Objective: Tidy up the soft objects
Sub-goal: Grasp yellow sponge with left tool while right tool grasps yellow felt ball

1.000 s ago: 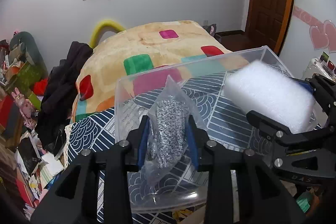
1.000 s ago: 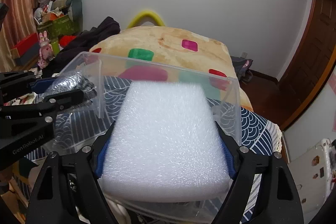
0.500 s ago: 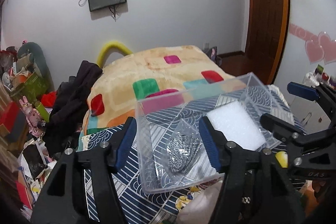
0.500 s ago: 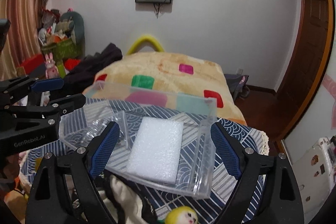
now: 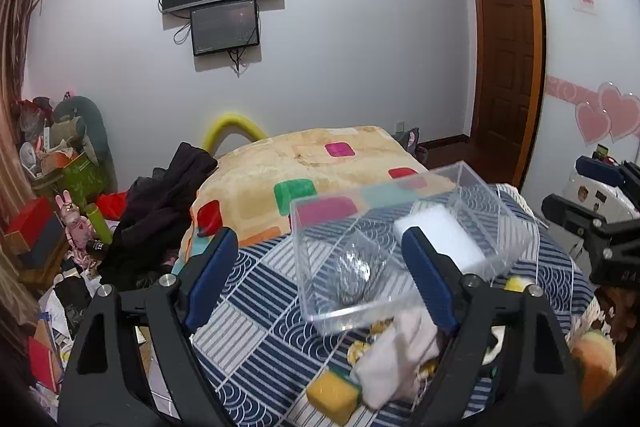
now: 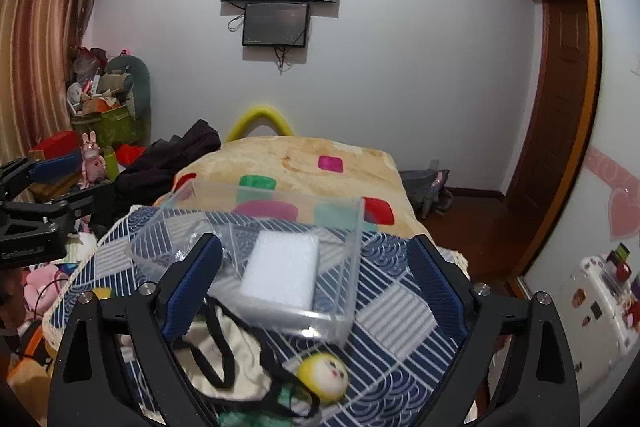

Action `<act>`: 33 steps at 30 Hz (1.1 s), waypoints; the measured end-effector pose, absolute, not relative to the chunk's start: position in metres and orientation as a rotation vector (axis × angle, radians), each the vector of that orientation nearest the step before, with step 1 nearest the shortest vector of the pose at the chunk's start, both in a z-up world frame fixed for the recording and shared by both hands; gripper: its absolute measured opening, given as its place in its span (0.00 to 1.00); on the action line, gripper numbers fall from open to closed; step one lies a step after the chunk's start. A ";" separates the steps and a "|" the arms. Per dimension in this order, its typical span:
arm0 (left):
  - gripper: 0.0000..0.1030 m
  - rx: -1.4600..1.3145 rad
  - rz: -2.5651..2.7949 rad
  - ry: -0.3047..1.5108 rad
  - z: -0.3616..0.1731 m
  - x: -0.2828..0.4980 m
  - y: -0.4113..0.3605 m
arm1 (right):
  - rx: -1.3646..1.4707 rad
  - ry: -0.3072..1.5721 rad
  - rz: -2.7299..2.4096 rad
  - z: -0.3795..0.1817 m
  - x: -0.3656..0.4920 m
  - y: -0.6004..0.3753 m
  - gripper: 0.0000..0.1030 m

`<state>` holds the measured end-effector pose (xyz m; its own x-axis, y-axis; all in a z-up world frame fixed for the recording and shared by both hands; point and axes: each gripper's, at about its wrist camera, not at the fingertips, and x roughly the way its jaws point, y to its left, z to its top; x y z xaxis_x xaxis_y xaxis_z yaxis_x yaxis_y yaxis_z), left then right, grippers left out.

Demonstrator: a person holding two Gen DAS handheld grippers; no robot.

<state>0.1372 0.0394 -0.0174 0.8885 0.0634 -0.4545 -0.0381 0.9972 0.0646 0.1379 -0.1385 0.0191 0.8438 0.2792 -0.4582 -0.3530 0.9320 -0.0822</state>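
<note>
A clear plastic bin [image 5: 320,315] stands on the blue patterned bedcover [image 5: 256,303]. In it lie a white foam block [image 5: 448,243] and a clear bag of grey mesh [image 5: 356,271]. The bin [image 6: 344,323] and foam block [image 6: 280,271] also show in the right wrist view. My left gripper [image 5: 320,267] is open and empty, raised on the near side of the bin. My right gripper [image 6: 316,275] is open and empty, also raised on the near side of the bin. Near the bin lie a yellow sponge [image 5: 332,395], a white cloth [image 5: 396,355], a cream bag with black straps [image 6: 224,359] and a yellow doll ball [image 6: 324,375].
A beige blanket with coloured squares [image 5: 304,163] covers the far bed. Dark clothes [image 5: 168,195] are heaped at its left. Toys and boxes [image 5: 52,187] clutter the left floor. A wooden door [image 5: 504,67] stands at the right. An orange plush [image 5: 596,359] sits at the near right.
Both grippers opened and let go: the mesh bag and foam block now lie in the bin. Both grippers have pulled back and up, away from the bin.
</note>
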 end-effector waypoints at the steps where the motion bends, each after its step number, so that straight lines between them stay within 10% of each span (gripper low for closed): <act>1: 0.84 0.055 0.053 0.474 -0.021 0.133 0.039 | -0.166 0.462 0.330 0.016 0.136 -0.140 0.93; 19: 0.85 -0.028 0.068 0.635 -0.118 0.116 0.060 | -0.092 0.661 0.186 -0.059 0.148 -0.180 0.92; 27: 0.49 -0.028 0.026 0.669 -0.134 0.118 0.056 | -0.088 0.746 0.243 -0.084 0.150 -0.172 0.86; 33: 0.38 -0.042 0.020 0.639 -0.129 0.109 0.057 | -0.069 0.766 0.316 -0.082 0.145 -0.167 0.56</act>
<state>0.1089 0.0574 -0.1286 0.8023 0.0057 -0.5969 -0.0316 0.9990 -0.0330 0.1452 -0.1673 -0.0823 0.6760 0.2561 -0.6910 -0.3061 0.9505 0.0528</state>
